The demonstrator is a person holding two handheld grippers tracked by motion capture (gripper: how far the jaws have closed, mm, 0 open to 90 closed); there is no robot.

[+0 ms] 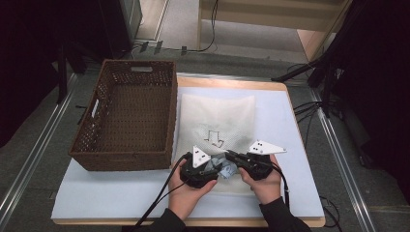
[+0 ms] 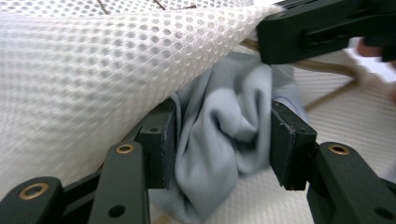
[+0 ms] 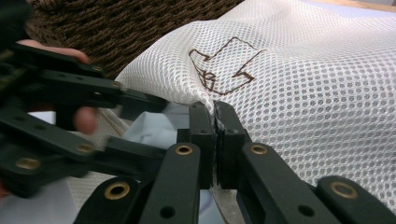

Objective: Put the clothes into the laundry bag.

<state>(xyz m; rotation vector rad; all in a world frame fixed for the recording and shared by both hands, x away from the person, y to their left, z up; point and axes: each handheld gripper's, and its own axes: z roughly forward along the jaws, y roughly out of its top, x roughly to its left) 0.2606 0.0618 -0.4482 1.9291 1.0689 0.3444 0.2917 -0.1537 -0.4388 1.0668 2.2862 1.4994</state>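
Mesh bag (image 1: 216,118): white, dotted w/ small holes, brown arrow outline (image 3: 224,70) drawn on it. Cloth (image 2: 224,135): pale blue-grey. Basket (image 1: 126,113): dark brown weave. Surface (image 1: 295,145): light blue-white, wood-edged. Jaws: black.

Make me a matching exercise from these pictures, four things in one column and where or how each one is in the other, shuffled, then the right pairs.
Things:
1. wicker basket
2. mesh bag
3. grey cloth
4. left hand-held gripper

States:
A. pinched at its edge by the right hand-held gripper
B. brown, on the table's left side
C. closed around bunched fabric
D. at the bag's lifted edge, partly under the mesh

Pairs: 1-B, 2-A, 3-D, 4-C
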